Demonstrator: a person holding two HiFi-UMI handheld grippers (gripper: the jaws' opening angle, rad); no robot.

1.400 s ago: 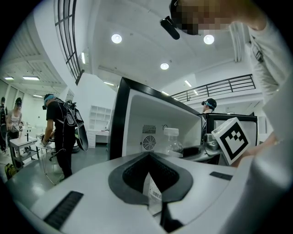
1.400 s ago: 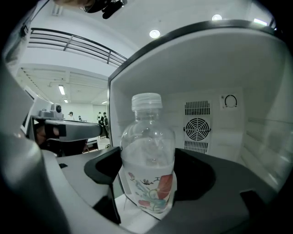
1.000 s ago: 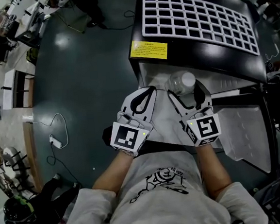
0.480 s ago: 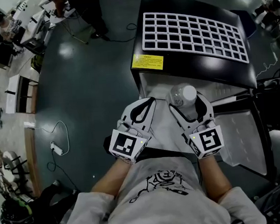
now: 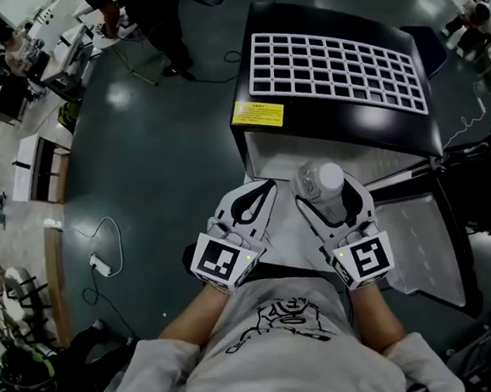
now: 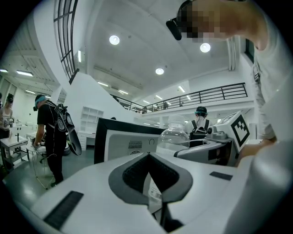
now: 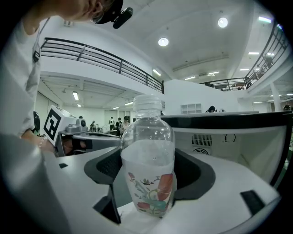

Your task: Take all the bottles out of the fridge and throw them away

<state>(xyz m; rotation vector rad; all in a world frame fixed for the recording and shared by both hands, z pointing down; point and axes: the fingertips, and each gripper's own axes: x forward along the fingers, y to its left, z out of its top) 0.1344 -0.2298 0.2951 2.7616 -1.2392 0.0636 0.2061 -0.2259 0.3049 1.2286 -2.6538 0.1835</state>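
From overhead, the right gripper (image 5: 331, 196) has a clear bottle (image 5: 321, 182) upright just in front of the black fridge (image 5: 342, 131), and the left gripper (image 5: 260, 191) sits beside it. Left gripper view: jaws pressed together, nothing in them. Right gripper view: jaws clamped snug on the bottle's labelled lower half.

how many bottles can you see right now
1: a clear bottle gripped in the right claw. More may sit hidden inside the fridge.
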